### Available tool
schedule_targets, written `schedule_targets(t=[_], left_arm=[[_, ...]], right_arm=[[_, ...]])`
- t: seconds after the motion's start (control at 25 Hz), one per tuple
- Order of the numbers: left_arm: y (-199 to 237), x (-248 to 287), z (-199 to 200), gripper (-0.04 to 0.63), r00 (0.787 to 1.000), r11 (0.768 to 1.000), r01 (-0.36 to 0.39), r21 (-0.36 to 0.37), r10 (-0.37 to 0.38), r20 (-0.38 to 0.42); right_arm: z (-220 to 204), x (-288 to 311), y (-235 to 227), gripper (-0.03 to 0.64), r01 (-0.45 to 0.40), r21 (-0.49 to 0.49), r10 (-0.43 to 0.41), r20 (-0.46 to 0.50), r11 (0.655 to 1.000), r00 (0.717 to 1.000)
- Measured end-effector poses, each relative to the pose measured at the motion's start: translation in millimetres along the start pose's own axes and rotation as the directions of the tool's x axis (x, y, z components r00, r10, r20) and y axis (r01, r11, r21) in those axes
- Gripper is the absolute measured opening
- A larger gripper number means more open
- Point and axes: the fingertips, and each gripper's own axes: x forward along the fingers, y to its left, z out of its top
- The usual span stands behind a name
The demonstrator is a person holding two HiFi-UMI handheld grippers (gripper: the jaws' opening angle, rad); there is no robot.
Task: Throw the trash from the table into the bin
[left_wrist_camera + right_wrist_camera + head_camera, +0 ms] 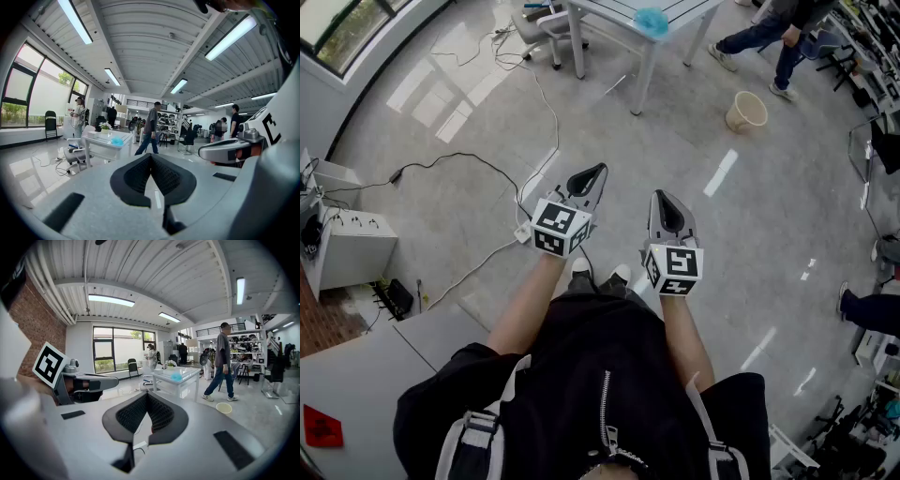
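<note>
Head view showed the crumpled blue trash lying on the white rectangular table. The round beige bin stood on the floor nearby. The left gripper and the right gripper were well apart from the trash, jaws closed and empty.

Bright daylight, glossy glare, fisheye edges

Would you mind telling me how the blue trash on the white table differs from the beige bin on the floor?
The blue trash is a small lump lying on the table; the bin is larger, beige, upright and open, standing on the floor. Neither is held.
</note>
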Motion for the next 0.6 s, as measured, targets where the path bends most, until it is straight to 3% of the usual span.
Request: schedule_targets(t=[0.6], left_arm=[[-35, 30, 9, 0.005, 0.999, 0.998, -0.053, 0.025, 0.053, -0.006]], right_arm=[[4, -11, -40, 0.011, -0.067, -0.029, 0.068, 0.022, 0.997, 0.997]])
